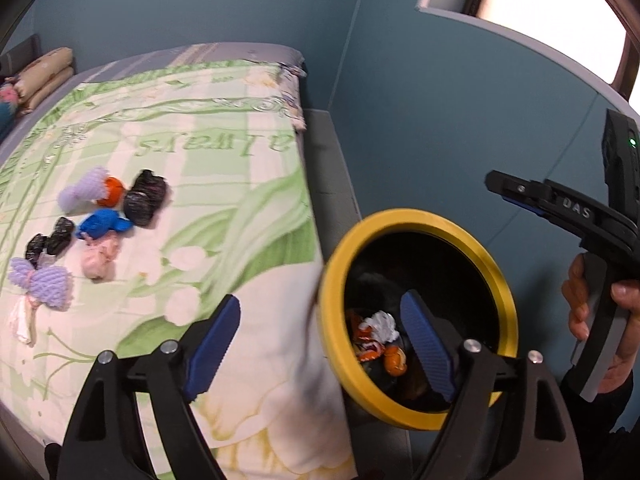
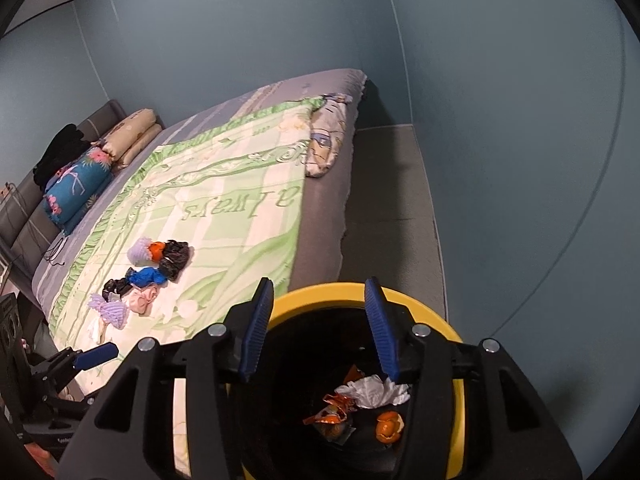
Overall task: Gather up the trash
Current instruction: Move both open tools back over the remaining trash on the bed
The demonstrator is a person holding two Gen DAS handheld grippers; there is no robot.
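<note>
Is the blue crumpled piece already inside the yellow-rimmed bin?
No, the blue crumpled piece lies on the green bedspread, while the yellow-rimmed bin holds white tissue and orange peel.

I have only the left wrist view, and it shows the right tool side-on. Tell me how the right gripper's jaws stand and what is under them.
Observer: The right gripper is open, with nothing between its blue pads, above the round black bin with a yellow rim.
Operator: List everything in that bin.
Observer: A curled orange peel lies apart from the crumpled white tissue and the orange foil wrapper.
Operator: Check the head of the bed.
Observer: A heap of black cloth sits against the headboard, behind a blue flower-print bolster.
</note>
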